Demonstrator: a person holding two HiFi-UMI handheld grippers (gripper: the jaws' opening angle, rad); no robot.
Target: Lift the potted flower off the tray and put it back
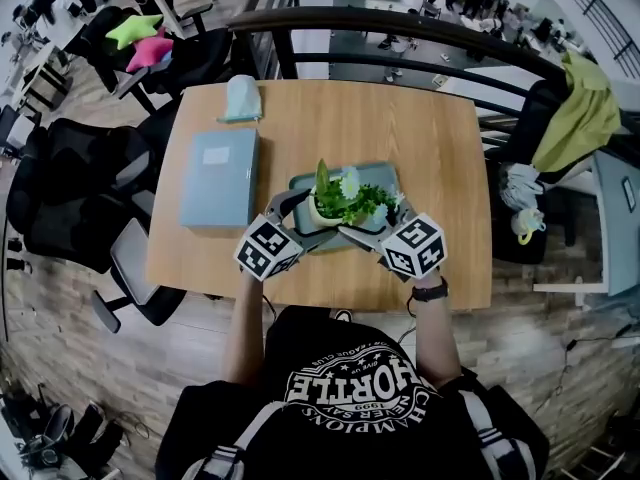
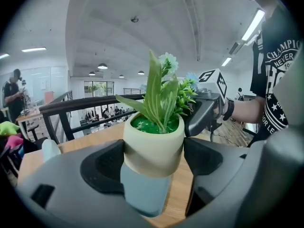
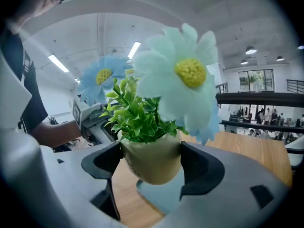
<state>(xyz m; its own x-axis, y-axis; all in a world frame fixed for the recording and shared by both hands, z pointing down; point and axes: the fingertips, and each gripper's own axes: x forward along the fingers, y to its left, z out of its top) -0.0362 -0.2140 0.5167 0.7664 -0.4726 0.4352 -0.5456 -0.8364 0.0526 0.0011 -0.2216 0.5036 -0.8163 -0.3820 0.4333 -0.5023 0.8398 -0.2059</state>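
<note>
The potted flower (image 1: pixel 330 206), a cream pot with green leaves and pale blue daisies, is held over the grey-blue tray (image 1: pixel 385 176) on the wooden table. My left gripper (image 1: pixel 303 218) is shut on the pot from the left and my right gripper (image 1: pixel 362 228) from the right. The left gripper view has the pot (image 2: pixel 153 144) squeezed between both jaws, with the tray (image 2: pixel 145 194) below it. From the right gripper view, the pot (image 3: pixel 151 161) hangs slightly tilted in the jaws, its rounded bottom just above the tray (image 3: pixel 164 198).
A light blue flat box (image 1: pixel 218 178) lies left of the tray and a small pale blue object (image 1: pixel 241 98) sits at the table's far left corner. Black chairs (image 1: pixel 70 188) stand to the left. A dark railing (image 1: pixel 400 28) runs behind, and a yellow-green jacket (image 1: pixel 580 113) hangs at the right.
</note>
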